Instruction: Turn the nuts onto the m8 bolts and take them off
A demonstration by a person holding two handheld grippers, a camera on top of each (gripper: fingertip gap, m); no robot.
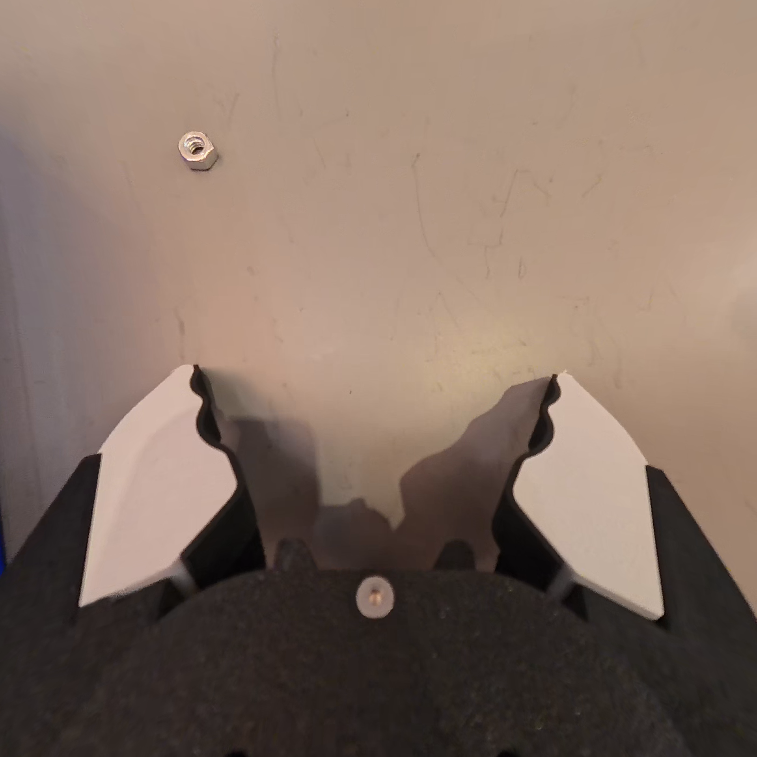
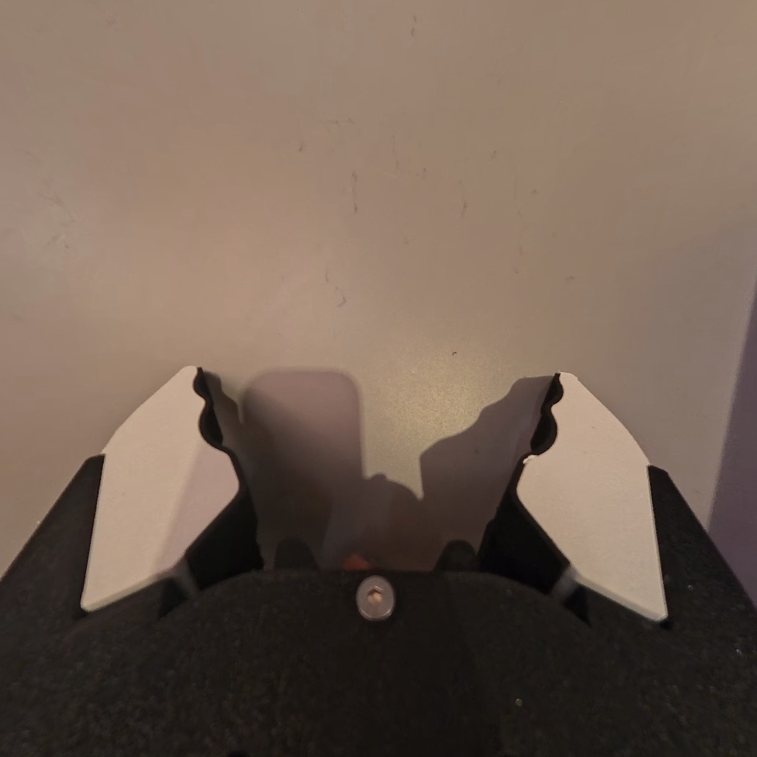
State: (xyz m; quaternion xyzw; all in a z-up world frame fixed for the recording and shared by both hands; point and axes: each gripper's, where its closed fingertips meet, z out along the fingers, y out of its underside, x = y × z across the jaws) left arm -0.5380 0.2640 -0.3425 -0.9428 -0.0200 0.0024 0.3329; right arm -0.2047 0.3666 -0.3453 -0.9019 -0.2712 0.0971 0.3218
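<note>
A small silver hex nut (image 1: 197, 151) lies flat on the scratched grey-beige tabletop (image 1: 409, 205), hole up, in the upper left of the left wrist view. My left gripper (image 1: 375, 370) is open and empty, with white fingers and black pads, and sits well short of the nut and to its right. My right gripper (image 2: 377, 370) is also open and empty, over a bare tabletop (image 2: 368, 184). No bolt shows in either view.
A blue edge (image 1: 3, 536) shows at the far left of the left wrist view. A purplish strip (image 2: 737, 389) runs down the right edge of the right wrist view. Both grippers cast shadows on the table right beneath them. It is some 10 cm from my left tips to the small silver hex nut (image 1: 197, 151).
</note>
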